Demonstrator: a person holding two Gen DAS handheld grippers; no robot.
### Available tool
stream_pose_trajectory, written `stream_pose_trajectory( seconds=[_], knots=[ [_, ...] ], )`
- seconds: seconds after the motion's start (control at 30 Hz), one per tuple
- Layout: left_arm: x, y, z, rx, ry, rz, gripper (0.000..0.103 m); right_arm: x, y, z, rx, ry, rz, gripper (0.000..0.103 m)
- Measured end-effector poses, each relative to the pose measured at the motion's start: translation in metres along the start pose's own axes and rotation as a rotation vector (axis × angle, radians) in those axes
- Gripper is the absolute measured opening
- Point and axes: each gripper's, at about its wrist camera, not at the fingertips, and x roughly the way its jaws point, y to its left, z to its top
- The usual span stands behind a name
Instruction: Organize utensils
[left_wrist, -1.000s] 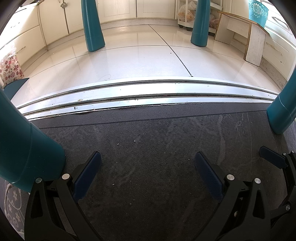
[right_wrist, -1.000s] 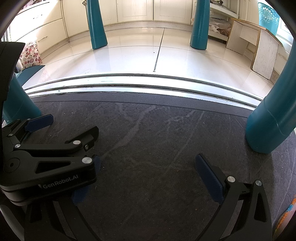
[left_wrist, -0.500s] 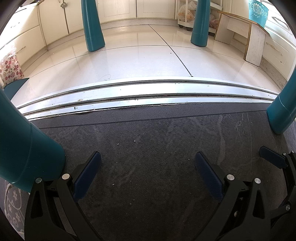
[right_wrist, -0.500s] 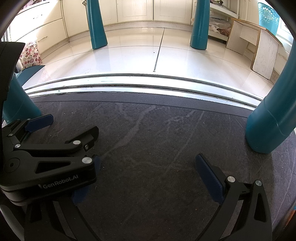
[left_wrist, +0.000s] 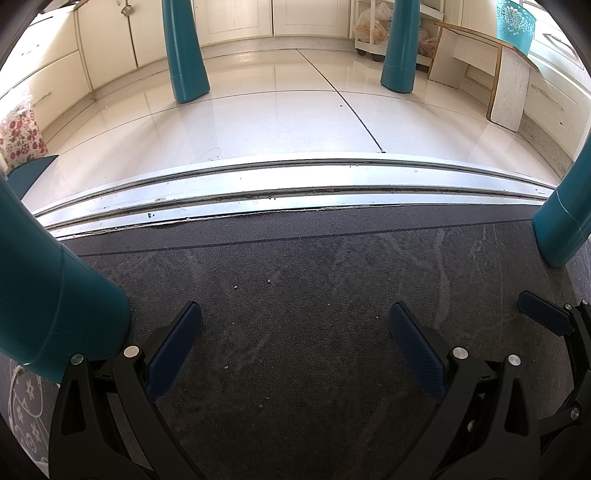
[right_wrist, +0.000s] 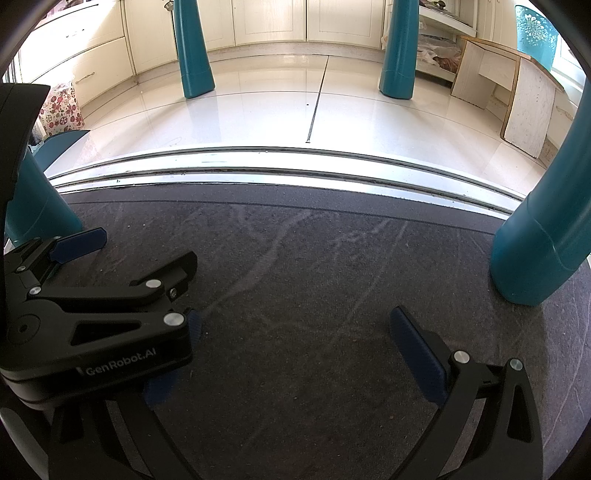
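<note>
A: Item one, left claw (left_wrist: 293, 347). Pose?

B: Low over the dark grey mat (left_wrist: 295, 295), pointed toward the metal door track (left_wrist: 280, 188). Released, blue pads wide apart, nothing between them. Black frame, silver rivets.

A: Item two, right claw (right_wrist: 295, 343)?

B: Same posture, also released and empty. It sits just right of the left claw, whose black body, printed "GenRobot.AI", overlaps its near-side finger in the right wrist view.

A: Mat surface?

B: Coarse, felt-like, streaked with pale scuffs and a few crumbs. Its far edge lies along the door track.

A: Beyond the track?

B: Glossy cream floor tiles (left_wrist: 258, 110), cream cabinets (left_wrist: 240, 18), a pale wooden board piece (left_wrist: 506, 92) leaning on the right.

A: Teal pieces?

B: Four teal legs (left_wrist: 44, 295), smooth, flaring downward: two on the mat this side of the track, two on the tiles past it.

A: Utensils?

B: None visible in either view; location cannot be told.
</note>
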Motion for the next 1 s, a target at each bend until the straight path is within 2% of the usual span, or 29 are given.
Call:
stream_pose_trajectory(
  seconds=[1.0],
  knots=[
    [0.0000, 0.0000, 0.0000, 0.000, 0.000, 0.000, 0.097, -0.0003, 0.0000, -0.0001, 0.000, 0.000, 0.000, 0.097]
  ],
)
